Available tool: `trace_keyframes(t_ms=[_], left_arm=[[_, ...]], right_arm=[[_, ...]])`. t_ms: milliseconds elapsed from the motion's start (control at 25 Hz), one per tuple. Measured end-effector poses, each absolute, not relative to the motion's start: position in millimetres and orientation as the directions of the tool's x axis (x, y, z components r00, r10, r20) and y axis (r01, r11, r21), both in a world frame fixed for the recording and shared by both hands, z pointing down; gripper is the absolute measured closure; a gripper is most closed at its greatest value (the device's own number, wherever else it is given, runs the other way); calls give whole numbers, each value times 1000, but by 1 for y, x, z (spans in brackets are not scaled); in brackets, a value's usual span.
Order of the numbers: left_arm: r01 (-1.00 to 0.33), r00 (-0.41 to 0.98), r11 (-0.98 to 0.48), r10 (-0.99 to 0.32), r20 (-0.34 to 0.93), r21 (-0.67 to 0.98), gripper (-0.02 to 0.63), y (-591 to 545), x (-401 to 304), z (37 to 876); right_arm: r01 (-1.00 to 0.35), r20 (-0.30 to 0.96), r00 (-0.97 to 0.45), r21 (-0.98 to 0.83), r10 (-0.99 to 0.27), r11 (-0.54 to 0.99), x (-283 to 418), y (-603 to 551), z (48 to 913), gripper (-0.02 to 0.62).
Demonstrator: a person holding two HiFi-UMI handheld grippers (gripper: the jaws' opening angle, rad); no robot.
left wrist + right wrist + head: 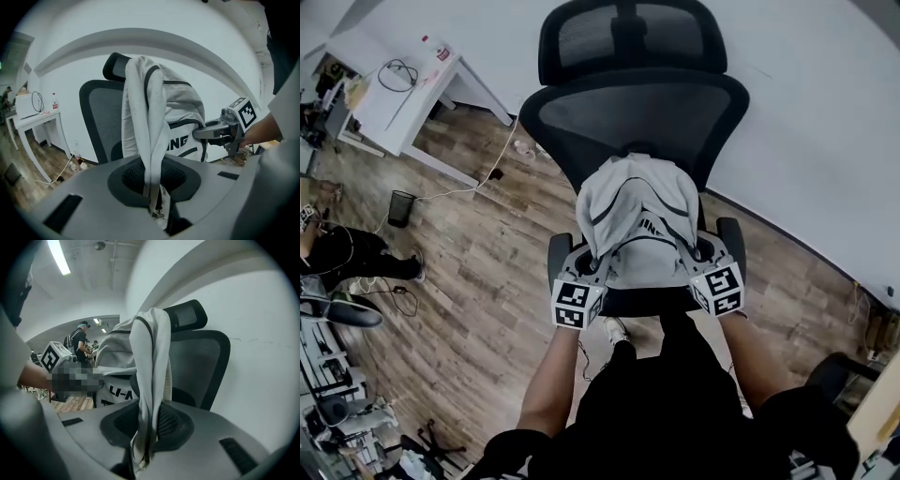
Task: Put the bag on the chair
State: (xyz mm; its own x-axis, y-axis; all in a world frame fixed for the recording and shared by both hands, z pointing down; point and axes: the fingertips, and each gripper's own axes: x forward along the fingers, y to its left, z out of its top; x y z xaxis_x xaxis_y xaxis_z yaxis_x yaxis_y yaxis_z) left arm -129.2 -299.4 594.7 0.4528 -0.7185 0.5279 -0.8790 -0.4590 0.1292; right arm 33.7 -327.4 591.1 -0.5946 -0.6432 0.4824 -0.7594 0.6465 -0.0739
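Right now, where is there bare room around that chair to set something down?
The wooden floor left of the chair, toward the white desk, is mostly bare; so is the strip between chair and wall at right. The seat is crowded: the bag covers it, left gripper and right gripper shut on its straps.

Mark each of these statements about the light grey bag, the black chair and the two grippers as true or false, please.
1. Each gripper is shut on a strap of the light grey fabric bag. True: see the left gripper and the right gripper.
2. The black mesh office chair has a headrest. True.
3. The bag hangs from the headrest. False: it is held upright lower down, in front of the backrest.
4. The white desk stands at the person's right. False: it stands at the left.
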Motion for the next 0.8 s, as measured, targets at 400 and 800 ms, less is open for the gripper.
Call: trace_keyframes(t_ms=[400, 800], left_arm=[[-860, 452, -501, -661, 598, 97, 537, -336, -118, 651], [-870, 429, -477, -617, 660, 120, 532, -362, -112, 697]], right_arm=[[-754, 540, -589, -100, -601, 649, 43, -367, 650, 526], [-750, 597, -570, -97, -564, 655, 47, -399, 694, 523]])
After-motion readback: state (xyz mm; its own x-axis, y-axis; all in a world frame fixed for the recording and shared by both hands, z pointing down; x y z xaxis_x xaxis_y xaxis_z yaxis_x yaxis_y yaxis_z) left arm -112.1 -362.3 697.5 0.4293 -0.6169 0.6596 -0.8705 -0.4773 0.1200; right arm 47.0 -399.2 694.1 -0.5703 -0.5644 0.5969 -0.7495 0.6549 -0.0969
